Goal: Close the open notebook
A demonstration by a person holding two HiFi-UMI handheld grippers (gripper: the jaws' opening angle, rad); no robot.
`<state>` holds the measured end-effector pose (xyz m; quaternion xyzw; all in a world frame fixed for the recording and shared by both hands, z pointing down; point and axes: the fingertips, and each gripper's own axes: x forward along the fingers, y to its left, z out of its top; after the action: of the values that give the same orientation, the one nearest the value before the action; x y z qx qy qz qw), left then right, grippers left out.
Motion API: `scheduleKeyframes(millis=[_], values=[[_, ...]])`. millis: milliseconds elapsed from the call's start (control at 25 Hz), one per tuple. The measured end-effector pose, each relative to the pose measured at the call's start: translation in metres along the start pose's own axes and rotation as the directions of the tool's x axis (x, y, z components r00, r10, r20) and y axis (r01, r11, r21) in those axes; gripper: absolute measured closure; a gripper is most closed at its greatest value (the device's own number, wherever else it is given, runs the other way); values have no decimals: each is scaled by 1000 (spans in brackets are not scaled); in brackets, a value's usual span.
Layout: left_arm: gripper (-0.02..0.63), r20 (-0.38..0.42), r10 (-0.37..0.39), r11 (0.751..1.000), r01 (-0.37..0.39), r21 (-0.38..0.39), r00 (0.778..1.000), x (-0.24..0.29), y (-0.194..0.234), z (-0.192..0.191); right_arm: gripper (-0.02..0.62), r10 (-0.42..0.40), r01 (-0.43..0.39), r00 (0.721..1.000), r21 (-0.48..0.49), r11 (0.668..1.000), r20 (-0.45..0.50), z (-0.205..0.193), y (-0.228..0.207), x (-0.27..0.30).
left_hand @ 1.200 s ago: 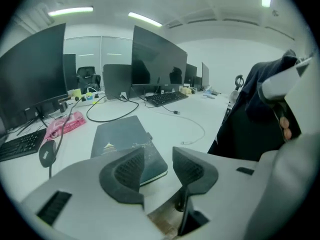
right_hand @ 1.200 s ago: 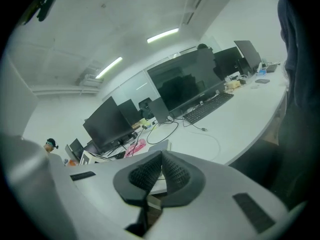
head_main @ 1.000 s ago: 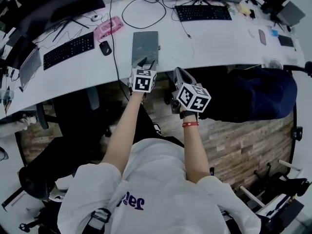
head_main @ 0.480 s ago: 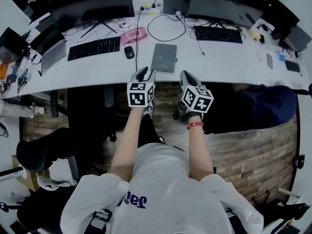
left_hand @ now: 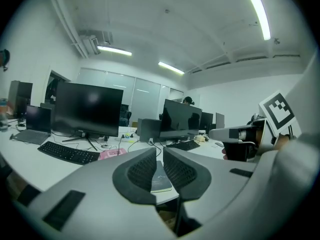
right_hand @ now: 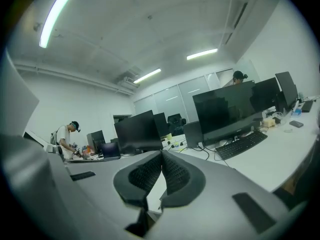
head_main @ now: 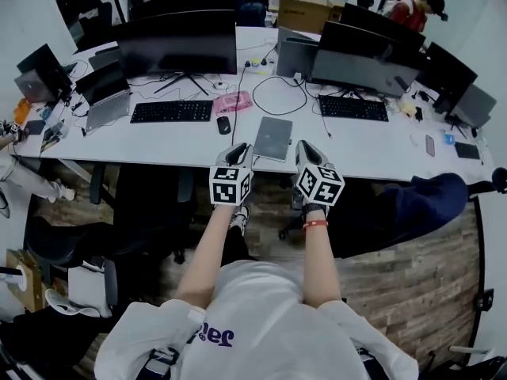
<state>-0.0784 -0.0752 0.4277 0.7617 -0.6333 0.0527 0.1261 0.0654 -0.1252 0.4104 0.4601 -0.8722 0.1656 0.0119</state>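
Note:
The grey notebook (head_main: 273, 138) lies closed and flat near the front edge of the white desk (head_main: 364, 153). Both grippers hover side by side in front of that edge, pointing roughly level toward the desk and touching nothing. My left gripper (head_main: 238, 155) is just left of the notebook; its jaws have just been closing and now stand a narrow gap apart with nothing between them (left_hand: 160, 153). Through that gap the notebook (left_hand: 161, 182) shows on the desk beyond. My right gripper (head_main: 306, 150) is just right of the notebook, its pads meeting at the tips (right_hand: 161, 156).
Behind the notebook lie a black mouse (head_main: 224, 124), a pink object (head_main: 233, 102), two keyboards (head_main: 171, 111) (head_main: 353, 108), looping cables and a row of dark monitors (head_main: 176, 43). A laptop (head_main: 106, 101) sits at the left. A dark chair (head_main: 150, 204) stands under the desk.
Both grippers have risen and drawn back from the notebook's near edge. The head view has lifted, showing much more of the desk. The left jaws have narrowed.

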Motion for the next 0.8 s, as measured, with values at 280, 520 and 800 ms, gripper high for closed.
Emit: scheduleKeyframes(millis=[280, 520, 800], values=[[585, 64, 8, 1000, -9, 11, 998, -16, -4, 29, 580, -21, 22, 999, -47, 999, 30, 14, 2, -20], [586, 94, 30, 998, -35, 58, 995, -25, -8, 38, 580, -36, 39, 998, -70, 997, 52, 24, -2, -30], [586, 126, 31, 997, -39, 61, 992, -32, -14, 41, 580, -30, 34, 998, -74, 997, 50, 23, -2, -34]])
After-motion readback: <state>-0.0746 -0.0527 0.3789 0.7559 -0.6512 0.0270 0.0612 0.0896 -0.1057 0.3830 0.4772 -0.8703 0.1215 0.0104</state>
